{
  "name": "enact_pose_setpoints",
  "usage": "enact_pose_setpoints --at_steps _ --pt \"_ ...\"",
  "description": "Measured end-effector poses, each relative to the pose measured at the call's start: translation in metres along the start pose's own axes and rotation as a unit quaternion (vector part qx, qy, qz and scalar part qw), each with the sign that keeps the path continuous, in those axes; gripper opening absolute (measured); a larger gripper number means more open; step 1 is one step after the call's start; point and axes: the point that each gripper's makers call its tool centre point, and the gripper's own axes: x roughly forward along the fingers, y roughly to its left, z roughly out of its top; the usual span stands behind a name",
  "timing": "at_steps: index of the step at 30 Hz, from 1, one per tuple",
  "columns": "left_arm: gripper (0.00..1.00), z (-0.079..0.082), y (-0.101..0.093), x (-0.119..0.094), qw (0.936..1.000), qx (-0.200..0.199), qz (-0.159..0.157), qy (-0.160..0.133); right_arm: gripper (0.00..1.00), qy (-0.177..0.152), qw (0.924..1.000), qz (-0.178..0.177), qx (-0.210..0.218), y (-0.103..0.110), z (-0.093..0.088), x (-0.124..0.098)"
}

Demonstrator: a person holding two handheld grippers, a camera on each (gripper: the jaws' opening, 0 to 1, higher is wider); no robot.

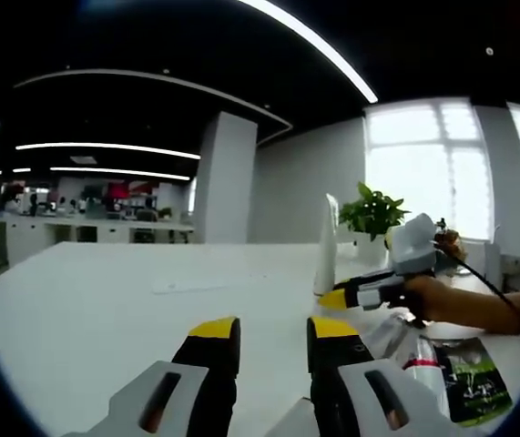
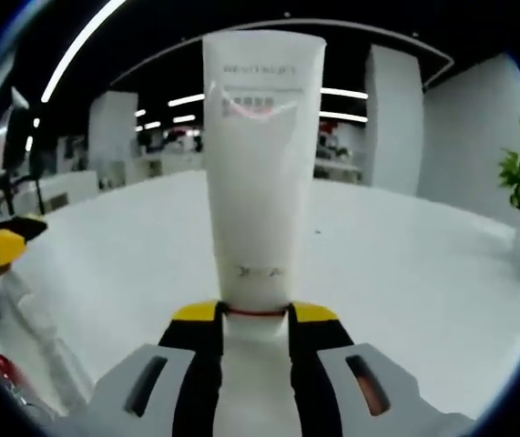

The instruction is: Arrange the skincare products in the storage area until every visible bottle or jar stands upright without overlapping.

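Upright white tube (image 2: 261, 173) clamped in R gripper (image 2: 256, 314), label print too blurred to read, L gripper (image 1: 272, 330) parted, empty, over white table (image 1: 105, 309)

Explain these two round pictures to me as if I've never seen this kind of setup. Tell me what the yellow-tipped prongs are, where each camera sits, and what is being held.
There is no robot here. A person carries a two-jaw gripper in each hand, and a fisheye camera rides on each one, looking forward along its jaws.

In the left gripper view, the left gripper stands open above a white table, holding nothing. To its right the right gripper comes in, carried by the person's hand, with a potted plant behind it and a clear bottle lying beside a green printed packet.

In the right gripper view, the right gripper is shut on a white tube, held upright by its lower end.
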Motion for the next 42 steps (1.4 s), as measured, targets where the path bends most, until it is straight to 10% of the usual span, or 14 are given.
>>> enact_pose_setpoints --at_steps 29,37,39,42 --pt "0.30 0.003 -0.002 -0.001 1.0000 0.001 -0.004 -0.004 0.23 -0.004 0.9999 0.009 -0.007 0.002 0.003 -0.022" --pt "0.32 0.016 -0.004 -0.006 0.9993 -0.008 -0.021 -0.030 0.26 -0.138 0.9846 0.077 -0.076 0.035 0.059 -0.065" --pt "0.34 0.020 -0.010 -0.006 0.9986 -0.005 -0.035 -0.039 0.26 -0.209 0.9676 0.135 -0.043 0.052 0.083 -0.082" --pt "0.38 0.026 -0.018 -0.008 0.9971 -0.004 -0.058 -0.050 0.26 -0.225 0.9523 0.193 -0.073 0.070 0.087 -0.096"
